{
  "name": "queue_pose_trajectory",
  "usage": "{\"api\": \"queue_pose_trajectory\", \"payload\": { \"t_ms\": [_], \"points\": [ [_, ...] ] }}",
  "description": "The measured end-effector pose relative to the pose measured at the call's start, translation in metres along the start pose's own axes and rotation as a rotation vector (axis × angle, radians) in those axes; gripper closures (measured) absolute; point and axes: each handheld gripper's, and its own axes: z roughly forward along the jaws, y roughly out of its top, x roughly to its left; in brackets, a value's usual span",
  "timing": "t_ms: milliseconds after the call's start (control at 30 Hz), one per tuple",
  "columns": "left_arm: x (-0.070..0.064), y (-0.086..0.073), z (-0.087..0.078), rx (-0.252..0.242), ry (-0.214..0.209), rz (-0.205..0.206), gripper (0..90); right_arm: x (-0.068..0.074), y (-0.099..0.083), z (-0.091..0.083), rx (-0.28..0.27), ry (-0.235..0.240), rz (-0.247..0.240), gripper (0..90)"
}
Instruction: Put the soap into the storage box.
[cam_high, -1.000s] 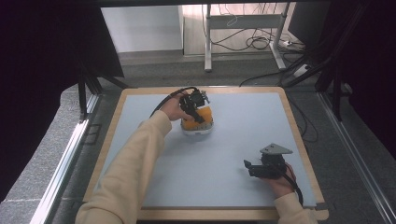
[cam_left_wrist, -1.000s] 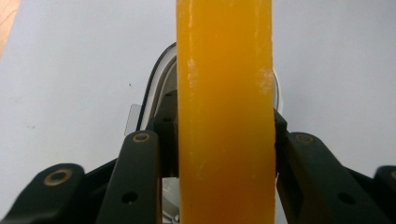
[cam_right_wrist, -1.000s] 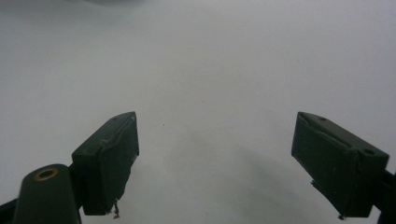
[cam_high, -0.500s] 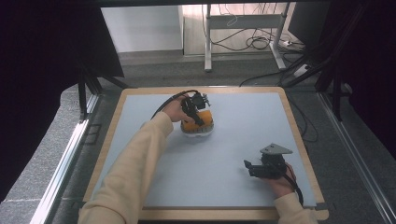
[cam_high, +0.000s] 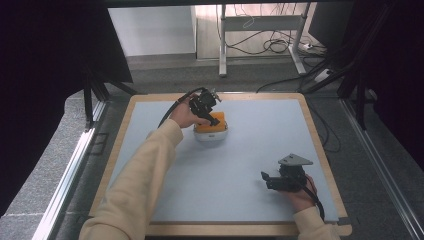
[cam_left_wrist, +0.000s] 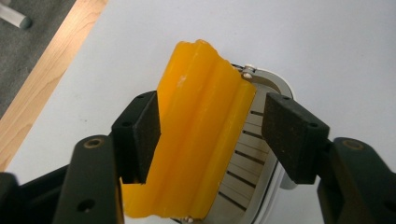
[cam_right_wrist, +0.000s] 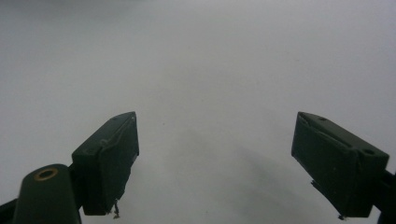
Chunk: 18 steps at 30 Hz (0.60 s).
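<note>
Orange ribbed bar (cam_left_wrist: 201, 135), soap by the look of it, is seen tilted in a white slatted dish (cam_left_wrist: 259, 154) at the far-left middle of the pale blue mat (cam_high: 250, 150). In the left gripper view, one long edge of the bar is raised off the slats and the other lies low in the dish, so the bar is judged to be mid-way in or out, not seated flat.

Left gripper (cam_left_wrist: 210, 135) is held over the dish from above, jaws set wide. The near pad touches or nearly touches one flank of the bar; the other pad stands off with a clear gap over the slats. No squeeze is shown. The straddling pose is probably chosen so that both long flanks can be caught across the bar's narrow width.

Right gripper (cam_high: 272, 180) is rested on the mat near the near-right corner, well apart from the dish. Its jaws are spread wide with nothing between them; bare mat is seen ahead of them in its own view. It is judged parked, kept out of the working arm's way.

Wooden frame (cam_high: 320, 150) borders the mat.
</note>
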Motion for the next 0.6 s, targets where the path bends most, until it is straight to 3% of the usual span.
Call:
{"api": "queue_pose_trajectory", "payload": {
  "t_ms": [333,600],
  "points": [
    [-0.008,-0.016,-0.020,-0.087,0.008,-0.071,26.6,0.000,0.000,0.000,0.001,-0.003,-0.001,15.6],
    [-0.024,-0.048,-0.045,-0.155,0.004,-0.131,24.5,0.001,0.000,0.000,0.001,-0.004,-0.007,15.6]
  ]
}}
